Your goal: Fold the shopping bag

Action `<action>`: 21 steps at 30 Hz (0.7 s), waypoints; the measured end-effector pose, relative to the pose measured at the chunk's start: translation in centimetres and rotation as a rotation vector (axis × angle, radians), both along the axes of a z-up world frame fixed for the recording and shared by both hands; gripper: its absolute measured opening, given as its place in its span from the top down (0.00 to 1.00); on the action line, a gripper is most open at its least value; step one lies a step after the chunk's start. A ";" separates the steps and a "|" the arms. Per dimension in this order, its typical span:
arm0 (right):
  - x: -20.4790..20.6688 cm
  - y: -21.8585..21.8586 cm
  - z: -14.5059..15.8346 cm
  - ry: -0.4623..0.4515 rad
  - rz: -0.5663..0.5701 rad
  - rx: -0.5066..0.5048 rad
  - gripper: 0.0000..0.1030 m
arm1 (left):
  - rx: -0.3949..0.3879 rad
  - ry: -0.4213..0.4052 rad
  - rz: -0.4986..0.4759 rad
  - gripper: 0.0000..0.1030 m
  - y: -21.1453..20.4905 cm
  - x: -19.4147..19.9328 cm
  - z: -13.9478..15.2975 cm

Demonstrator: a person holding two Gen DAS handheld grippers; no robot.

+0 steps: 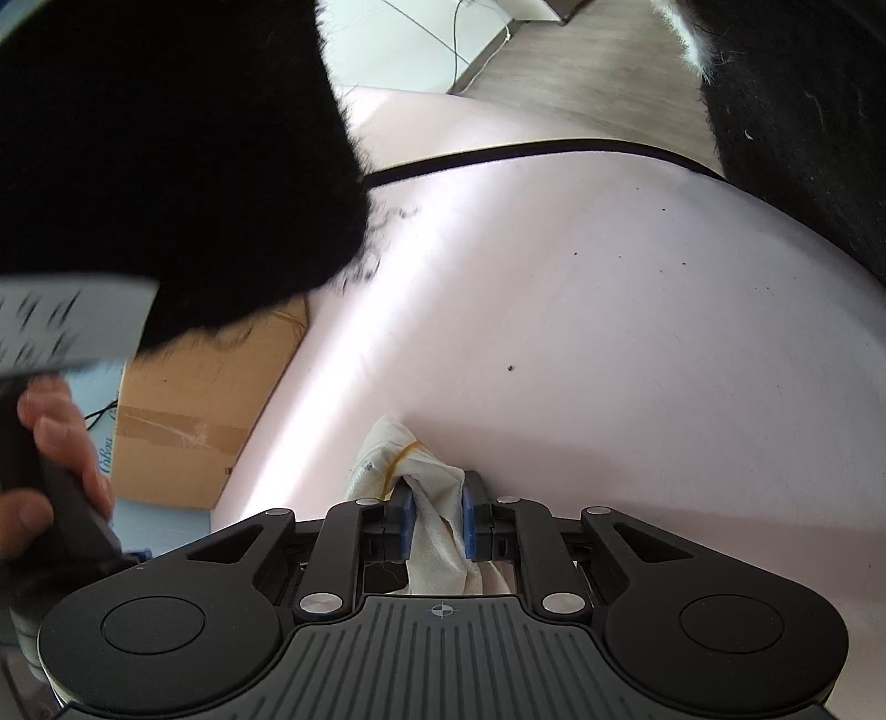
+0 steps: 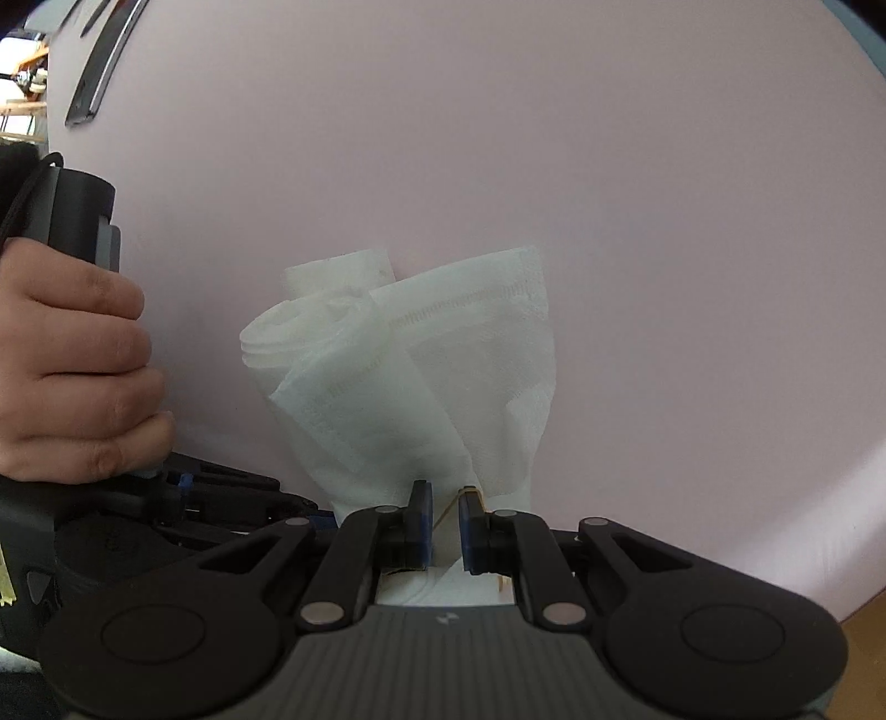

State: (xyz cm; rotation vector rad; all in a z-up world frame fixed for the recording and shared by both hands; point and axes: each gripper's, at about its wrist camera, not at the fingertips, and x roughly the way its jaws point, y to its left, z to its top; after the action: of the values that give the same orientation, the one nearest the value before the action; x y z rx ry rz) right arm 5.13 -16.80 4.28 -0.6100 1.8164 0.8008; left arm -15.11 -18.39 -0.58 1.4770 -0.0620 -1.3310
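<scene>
- While both claws pinch it, the white shopping bag (image 2: 410,376) sits bunched on the pink counter (image 2: 664,249).
- Left claw (image 1: 436,518) is clamped on the bag; so is the right claw (image 2: 444,520).
- A fuzzy black sleeve (image 1: 166,166) blocks the left side.
- Farther off sits a cardboard box (image 1: 210,410).

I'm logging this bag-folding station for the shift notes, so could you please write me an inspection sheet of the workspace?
Surface: pale pink table, a few dark specks, black-edged far rim.
Job's things: white shopping bag rolled into a bundle, yellow rubber band around it.
Clutter: nothing seen on the table.
Grippers: left gripper shut on the bag; right gripper shut on the rubber band at the bundle's near end.
Cables: thin cable on the floor beyond the table.
Surroundings: cardboard box beside the table; black furry sleeve.
</scene>
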 end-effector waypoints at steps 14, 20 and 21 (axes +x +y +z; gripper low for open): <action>2.0 -14.1 0.6 0.201 -0.701 0.464 0.86 | -0.198 0.154 0.164 0.86 2.6 0.5 1.1; -2.9 -20.5 -2.5 0.104 -1.098 0.729 0.86 | -0.326 0.418 0.481 0.81 1.5 3.4 2.9; -3.5 -20.4 -3.2 0.083 -1.141 0.748 0.85 | -0.344 0.447 0.523 0.81 1.2 3.8 3.0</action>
State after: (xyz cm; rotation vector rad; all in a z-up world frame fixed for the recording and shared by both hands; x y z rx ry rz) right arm 1.60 -37.18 1.07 0.8925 1.4268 0.5967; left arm -11.34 -17.20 2.44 0.8059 0.3469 -1.1164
